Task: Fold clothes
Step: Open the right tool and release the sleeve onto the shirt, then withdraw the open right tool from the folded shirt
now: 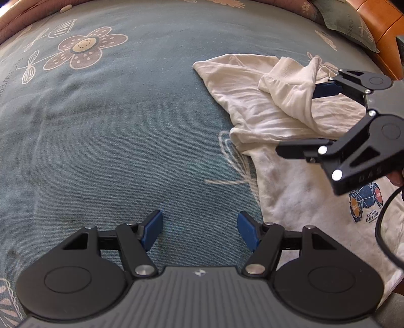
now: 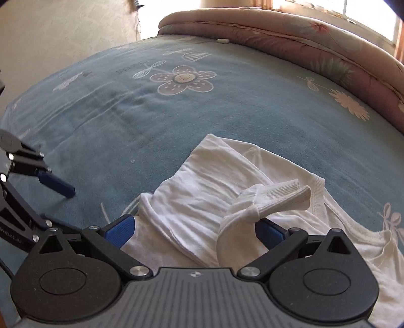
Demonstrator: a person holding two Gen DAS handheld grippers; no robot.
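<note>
A white sweatshirt (image 1: 285, 161) with a blue and orange print (image 1: 364, 201) lies crumpled on the blue-green flowered bedspread (image 1: 113, 126). My left gripper (image 1: 199, 228) is open and empty, low over bare bedspread just left of the shirt. My right gripper (image 2: 194, 228) is open over the shirt (image 2: 192, 201), and a ribbed sleeve cuff (image 2: 275, 199) is draped over its right finger. In the left wrist view the right gripper (image 1: 303, 118) shows at the right with the sleeve (image 1: 290, 93) hanging on its blue finger.
A pink quilt (image 2: 303, 32) is rolled along the far edge of the bed. A grey-green pillow (image 1: 346, 22) and an orange headboard (image 1: 383, 32) stand at the far right. A black cable (image 1: 383, 227) hangs from the right gripper.
</note>
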